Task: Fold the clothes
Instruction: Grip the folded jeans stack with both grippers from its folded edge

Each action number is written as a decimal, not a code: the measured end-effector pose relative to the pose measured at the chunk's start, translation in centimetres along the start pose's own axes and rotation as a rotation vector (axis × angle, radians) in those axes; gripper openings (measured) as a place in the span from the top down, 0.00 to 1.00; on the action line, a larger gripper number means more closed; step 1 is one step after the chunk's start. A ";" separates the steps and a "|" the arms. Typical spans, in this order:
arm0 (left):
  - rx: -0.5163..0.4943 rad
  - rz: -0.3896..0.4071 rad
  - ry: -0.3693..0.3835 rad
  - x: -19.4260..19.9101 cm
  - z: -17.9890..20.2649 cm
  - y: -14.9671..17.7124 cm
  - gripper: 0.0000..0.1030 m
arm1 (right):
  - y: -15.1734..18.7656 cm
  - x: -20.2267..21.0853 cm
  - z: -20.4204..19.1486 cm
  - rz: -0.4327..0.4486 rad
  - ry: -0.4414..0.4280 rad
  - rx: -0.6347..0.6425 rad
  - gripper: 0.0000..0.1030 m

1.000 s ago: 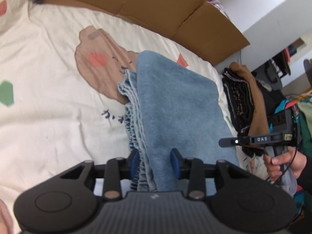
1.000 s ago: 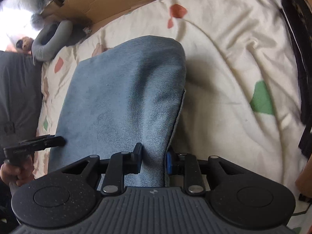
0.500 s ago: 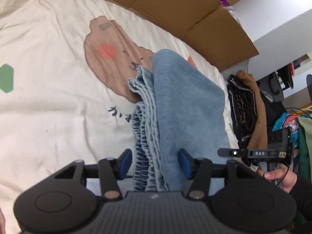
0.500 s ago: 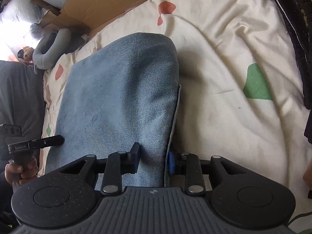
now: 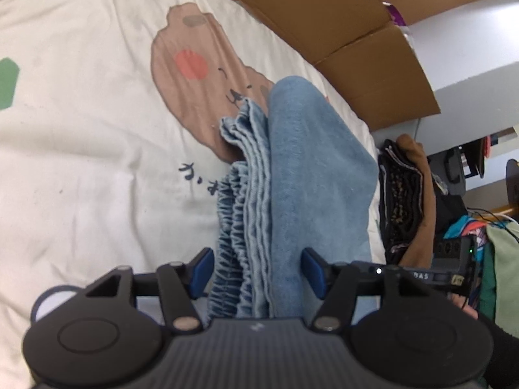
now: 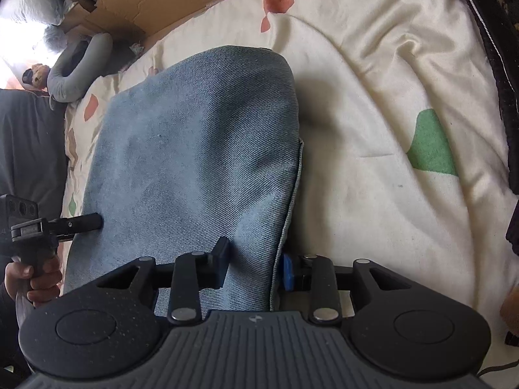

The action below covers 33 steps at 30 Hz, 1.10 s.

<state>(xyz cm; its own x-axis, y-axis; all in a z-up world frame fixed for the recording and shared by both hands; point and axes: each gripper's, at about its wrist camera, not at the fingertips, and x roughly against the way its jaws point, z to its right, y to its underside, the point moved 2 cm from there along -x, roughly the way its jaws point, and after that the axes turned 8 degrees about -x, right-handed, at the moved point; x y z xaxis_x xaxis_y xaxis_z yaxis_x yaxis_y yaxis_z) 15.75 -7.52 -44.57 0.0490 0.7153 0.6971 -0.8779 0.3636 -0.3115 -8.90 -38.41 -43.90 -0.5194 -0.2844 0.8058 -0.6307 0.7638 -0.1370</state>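
Observation:
A folded blue denim garment point(image 5: 308, 168) lies on the cream bed cover point(image 5: 81, 162), its gathered elastic waistband point(image 5: 240, 227) stacked along the left side. My left gripper point(image 5: 257, 272) straddles the near end of the fold. Its jaws are opening, and the left blue pad point(image 5: 201, 272) stands off the cloth. In the right wrist view the same denim point(image 6: 194, 149) runs away from my right gripper point(image 6: 254, 267). Those jaws are opening too, with the garment's right edge still between them and a small gap at the blue pad point(image 6: 287, 274).
Flattened cardboard point(image 5: 324, 16) lines the far side of the bed. A pile of dark and brown clothes point(image 5: 402, 188) sits at the bed's right edge. A grey neck pillow point(image 6: 74, 68) lies at the far left corner. A hand point(image 6: 35, 278) holds the left gripper's handle.
Both grippers have widened around the denim, the left one much more. The left gripper has sunk and rolled, so the waistband stack now shows between its pads.

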 end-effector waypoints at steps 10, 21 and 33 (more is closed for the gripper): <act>0.150 -0.046 0.129 -3.1 -2.4 -0.8 0.29 | 0.1 -0.1 0.3 0.000 0.000 -0.020 0.63; 0.164 -0.038 0.206 -2.9 -2.5 -0.8 0.52 | 0.6 1.0 -0.3 0.033 -0.044 0.007 0.71; 0.177 -0.074 0.242 -4.5 -2.9 -0.7 0.36 | 0.1 -0.3 0.6 0.041 -0.166 -0.141 0.62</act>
<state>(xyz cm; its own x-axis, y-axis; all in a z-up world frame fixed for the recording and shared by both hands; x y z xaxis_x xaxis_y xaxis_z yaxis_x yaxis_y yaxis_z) 17.53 -9.25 -49.34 0.2096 0.8195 0.5333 -0.9359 0.3261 -0.1333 -9.16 -38.60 -44.46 -0.6379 -0.3345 0.6937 -0.5268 0.8466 -0.0762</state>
